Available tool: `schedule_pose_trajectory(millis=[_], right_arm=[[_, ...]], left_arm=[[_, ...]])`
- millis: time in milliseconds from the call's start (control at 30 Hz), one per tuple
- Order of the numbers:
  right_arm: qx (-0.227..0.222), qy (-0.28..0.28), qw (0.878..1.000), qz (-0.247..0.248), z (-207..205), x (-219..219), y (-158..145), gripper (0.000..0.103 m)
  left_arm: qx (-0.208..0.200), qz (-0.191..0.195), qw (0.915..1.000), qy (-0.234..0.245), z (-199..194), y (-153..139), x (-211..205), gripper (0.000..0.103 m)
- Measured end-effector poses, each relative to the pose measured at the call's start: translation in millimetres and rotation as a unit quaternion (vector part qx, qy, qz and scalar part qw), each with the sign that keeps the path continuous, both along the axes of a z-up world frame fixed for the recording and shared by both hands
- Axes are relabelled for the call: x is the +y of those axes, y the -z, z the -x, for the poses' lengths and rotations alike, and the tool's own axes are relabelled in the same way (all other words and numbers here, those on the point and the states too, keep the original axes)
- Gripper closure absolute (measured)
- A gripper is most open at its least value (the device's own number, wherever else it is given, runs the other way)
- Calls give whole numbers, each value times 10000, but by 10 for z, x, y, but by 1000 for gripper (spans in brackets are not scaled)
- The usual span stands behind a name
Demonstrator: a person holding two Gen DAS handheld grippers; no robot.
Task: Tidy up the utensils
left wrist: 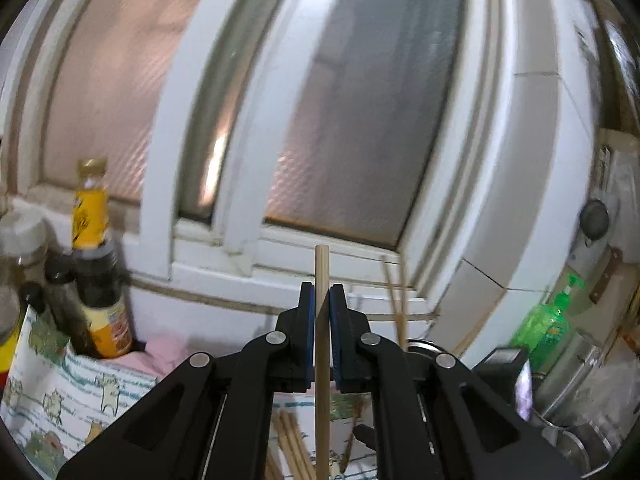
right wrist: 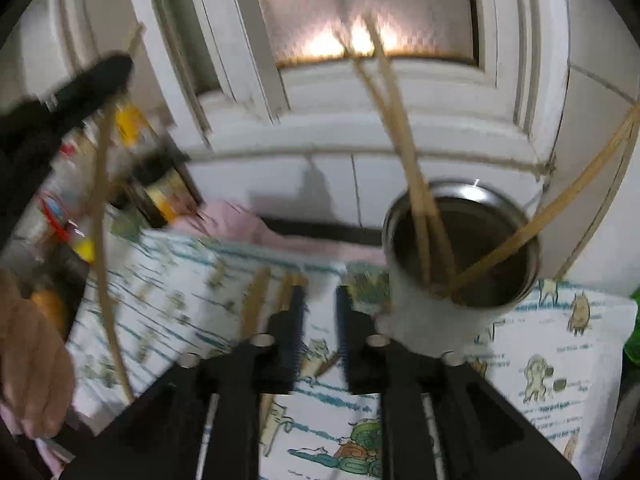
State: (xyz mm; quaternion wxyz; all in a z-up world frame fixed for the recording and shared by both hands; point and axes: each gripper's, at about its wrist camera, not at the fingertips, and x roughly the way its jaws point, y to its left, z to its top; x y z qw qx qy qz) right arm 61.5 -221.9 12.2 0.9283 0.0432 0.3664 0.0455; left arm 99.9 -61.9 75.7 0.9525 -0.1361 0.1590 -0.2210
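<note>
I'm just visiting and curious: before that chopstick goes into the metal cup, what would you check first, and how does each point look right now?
1. Left tool holds the single chopstick between its pads: ok.
2. Chopstick stands roughly upright in the grip: ok.
3. Metal cup is upright on the printed cloth: ok.
4. Cup has open room beside the chopsticks already in it: ok.
5. Right tool is open and holding nothing, over the loose chopsticks on the cloth: ok.
6. Path from left tool to cup is free: cannot tell, the right view is blurred.
</note>
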Motion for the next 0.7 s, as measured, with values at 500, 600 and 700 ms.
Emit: schedule_pose_trajectory(millis=[500,600,700], right_arm=[[624,746,9914,873,-477,-12,759,86],[744,506,9909,1002,-400,38,739,94],[1062,78,9911,798,-315,45,717,98]], left_arm=[[369,126,9989,-251,-129,110,140,97],[314,147,9990,-282,-101,97,160,97],[277,201,9991,-258,-69,70,180,97]])
